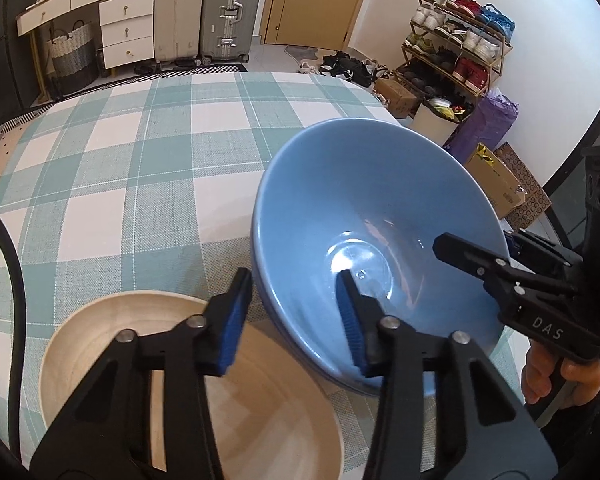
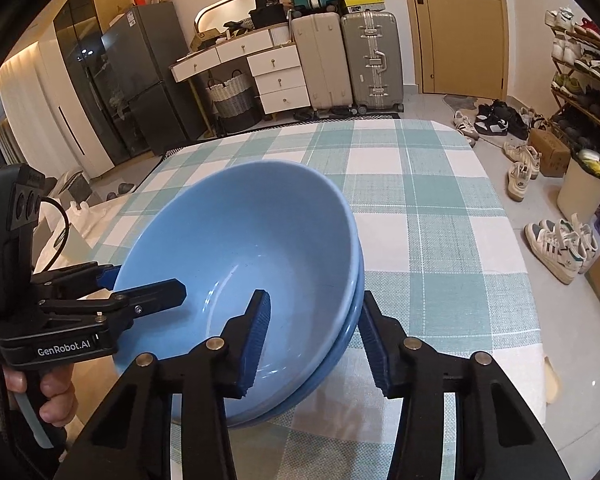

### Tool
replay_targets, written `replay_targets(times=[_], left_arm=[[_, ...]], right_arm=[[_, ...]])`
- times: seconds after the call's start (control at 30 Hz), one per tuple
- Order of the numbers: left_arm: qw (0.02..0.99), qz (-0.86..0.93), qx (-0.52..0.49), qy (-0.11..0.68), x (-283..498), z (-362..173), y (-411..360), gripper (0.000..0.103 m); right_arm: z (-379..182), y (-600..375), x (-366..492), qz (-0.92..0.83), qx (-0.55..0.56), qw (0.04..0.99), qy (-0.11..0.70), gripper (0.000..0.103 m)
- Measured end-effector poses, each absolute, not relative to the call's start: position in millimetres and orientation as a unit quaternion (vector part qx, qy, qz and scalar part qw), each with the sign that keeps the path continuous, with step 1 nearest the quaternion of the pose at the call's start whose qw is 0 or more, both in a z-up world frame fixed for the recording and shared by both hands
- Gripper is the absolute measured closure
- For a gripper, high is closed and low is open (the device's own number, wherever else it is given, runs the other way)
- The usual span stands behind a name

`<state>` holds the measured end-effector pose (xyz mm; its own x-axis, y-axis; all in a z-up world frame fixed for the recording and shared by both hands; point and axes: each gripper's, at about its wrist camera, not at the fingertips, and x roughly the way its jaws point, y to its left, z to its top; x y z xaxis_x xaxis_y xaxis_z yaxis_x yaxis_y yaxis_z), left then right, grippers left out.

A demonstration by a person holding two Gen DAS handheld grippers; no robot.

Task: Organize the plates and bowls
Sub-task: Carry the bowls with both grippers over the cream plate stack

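Bowls, two blue ones nested (image 2: 260, 248), sit on the checked tablecloth (image 1: 140, 160) beside a cream plate (image 1: 260, 408), the left gripper (image 1: 296, 320) and right gripper (image 2: 314, 336) each straddling opposite rims, jaws narrowed around the wall, contact unclear.

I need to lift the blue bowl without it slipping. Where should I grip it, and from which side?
Grip the blue bowl by its thin rim, one finger inside and one outside, from opposite sides. It sits upright with steep smooth walls, so only the rim offers purchase. The left gripper and right gripper already straddle it there.
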<state>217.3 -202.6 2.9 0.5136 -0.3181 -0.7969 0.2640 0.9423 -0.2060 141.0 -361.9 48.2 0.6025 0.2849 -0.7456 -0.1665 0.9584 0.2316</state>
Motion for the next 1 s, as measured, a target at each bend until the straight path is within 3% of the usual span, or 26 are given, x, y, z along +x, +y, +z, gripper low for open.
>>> replay_targets(times=[1.0], left_arm=[[0.896, -0.162, -0.009, 0.414, 177.3, 46.5, -207.0, 0.071]], right_arm=[[78.4, -357.3, 116.2, 0.111, 0.048, 0.910, 0.397, 0.061]])
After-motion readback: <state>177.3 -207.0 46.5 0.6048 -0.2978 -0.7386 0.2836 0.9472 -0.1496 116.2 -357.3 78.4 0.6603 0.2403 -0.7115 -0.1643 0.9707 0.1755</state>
